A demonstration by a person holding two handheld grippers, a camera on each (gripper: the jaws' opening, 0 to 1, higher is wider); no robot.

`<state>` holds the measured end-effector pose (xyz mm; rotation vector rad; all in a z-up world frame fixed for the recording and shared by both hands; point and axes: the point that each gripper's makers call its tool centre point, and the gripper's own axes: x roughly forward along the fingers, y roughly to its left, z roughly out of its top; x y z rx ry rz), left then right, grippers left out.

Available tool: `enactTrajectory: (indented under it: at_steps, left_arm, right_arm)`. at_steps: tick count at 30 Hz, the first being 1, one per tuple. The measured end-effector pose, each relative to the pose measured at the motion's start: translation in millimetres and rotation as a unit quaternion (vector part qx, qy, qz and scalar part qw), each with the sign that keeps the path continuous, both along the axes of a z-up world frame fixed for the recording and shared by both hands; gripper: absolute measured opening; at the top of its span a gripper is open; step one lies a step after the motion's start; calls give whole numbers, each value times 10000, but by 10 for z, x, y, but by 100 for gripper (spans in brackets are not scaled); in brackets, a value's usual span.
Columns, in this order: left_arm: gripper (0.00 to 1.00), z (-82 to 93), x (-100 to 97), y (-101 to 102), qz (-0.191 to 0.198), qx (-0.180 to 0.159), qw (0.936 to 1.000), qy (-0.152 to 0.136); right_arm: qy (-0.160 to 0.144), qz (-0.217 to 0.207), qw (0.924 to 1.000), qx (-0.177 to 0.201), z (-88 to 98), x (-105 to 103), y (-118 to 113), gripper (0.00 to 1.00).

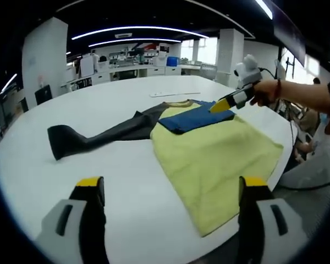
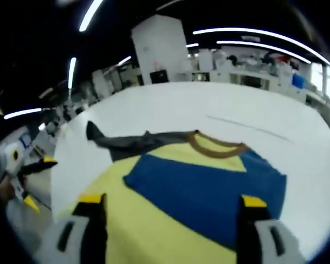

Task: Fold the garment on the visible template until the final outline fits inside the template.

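We see the shirt [image 1: 209, 154] lying flat on the white worktop [image 1: 110, 110], in the centre and right of the left gripper view: a yellow body, a blue band across the chest, a brown collar and one dark grey sleeve stretched out toward the left of the frame. In the right gripper view the shirt [image 2: 192, 192] fills the lower half, collar toward the top. We judge it light, soft and limp knit cloth; it will sag and drape when lifted and may slide a little on the smooth worktop. We would take it at an edge or corner, such as the sleeve cuff or the hem, pinching a single layer.

Our left gripper [image 1: 170, 203] hangs over bare worktop at the bottom of its view, fingers spread and holding nothing. Our right gripper [image 2: 170, 212] hovers over the blue band, fingers spread as well; in the left gripper view it [image 1: 223, 104] appears at upper right, near the collar. In the right gripper view the left gripper [image 2: 36, 165] shows at the left edge.

We cannot make out a template outline on the worktop. The worktop is large, rounded and glossy. Behind it is an open office with desks, pillars and strip lights [image 1: 132, 32] overhead.
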<state>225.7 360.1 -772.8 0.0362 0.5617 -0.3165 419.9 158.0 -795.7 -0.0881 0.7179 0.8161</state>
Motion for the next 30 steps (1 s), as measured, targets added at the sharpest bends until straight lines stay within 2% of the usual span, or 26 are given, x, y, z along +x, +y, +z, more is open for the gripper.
enactTrajectory:
  at_steps: [5,8,15,18,25,30]
  left_arm:
    - [99,-8,-7,-15,-28,23,10000,29]
    - [99,-5,-5,-38,-47,31,10000,39]
    - [99,3,7,-65,-78,32,10000,39]
    - [99,0,9,-66,-98,56,9999,51]
    - [98,-11,5,-66,-112,87,9999,92]
    - [98,-8,16,-78,-114,105,9998,90]
  right_arm:
    - [24,-289,9996,55,5,66,-346,99]
    - [-16,-430,9991,45,9,76,-530,89]
    - [-118,-715,9973,80,14,196,-899,81]
    - [-142,-751,9971,-47,-26,210,-1032,78]
    - [-122,-990,9950,34,-111,249,-1291,57]
    - [-64,-1077,9941,-126,-211,225,-1443,43]
